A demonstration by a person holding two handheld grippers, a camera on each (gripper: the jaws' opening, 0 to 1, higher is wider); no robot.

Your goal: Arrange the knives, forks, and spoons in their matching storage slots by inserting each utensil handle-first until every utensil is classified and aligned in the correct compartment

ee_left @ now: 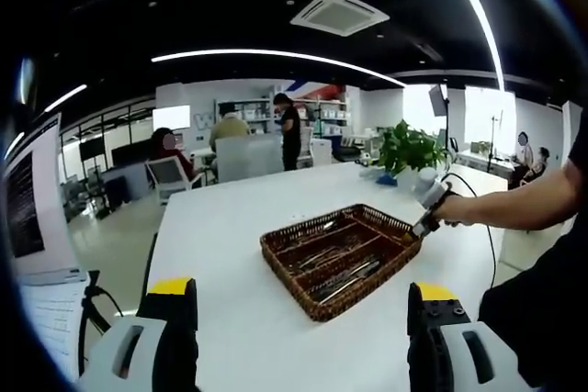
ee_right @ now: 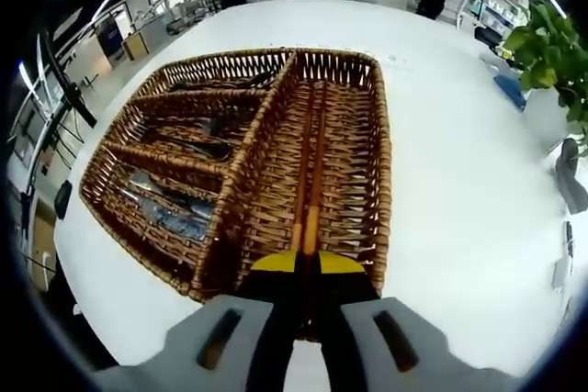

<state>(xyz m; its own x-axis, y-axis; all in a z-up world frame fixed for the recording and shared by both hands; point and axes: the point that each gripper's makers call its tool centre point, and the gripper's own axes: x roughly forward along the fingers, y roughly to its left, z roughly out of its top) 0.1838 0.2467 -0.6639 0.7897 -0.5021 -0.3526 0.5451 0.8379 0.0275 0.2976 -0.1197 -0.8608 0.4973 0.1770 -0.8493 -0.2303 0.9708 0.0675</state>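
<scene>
Right tool [ee_right: 308,268], jaws together on chopsticks [ee_right: 310,181] in wicker tray [ee_right: 230,185]; left tool [ee_left: 299,305] apart; lengthwise release advised.

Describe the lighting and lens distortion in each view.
Left gripper view: bright ceiling light strips bow into arcs, the white table evenly lit. Right gripper view: the wicker basket bulges under fisheye, and its utensils look soft.

Brown woven basket [ee_right: 276,135], white table [ee_right: 459,162], green plant [ee_left: 411,147].
</scene>
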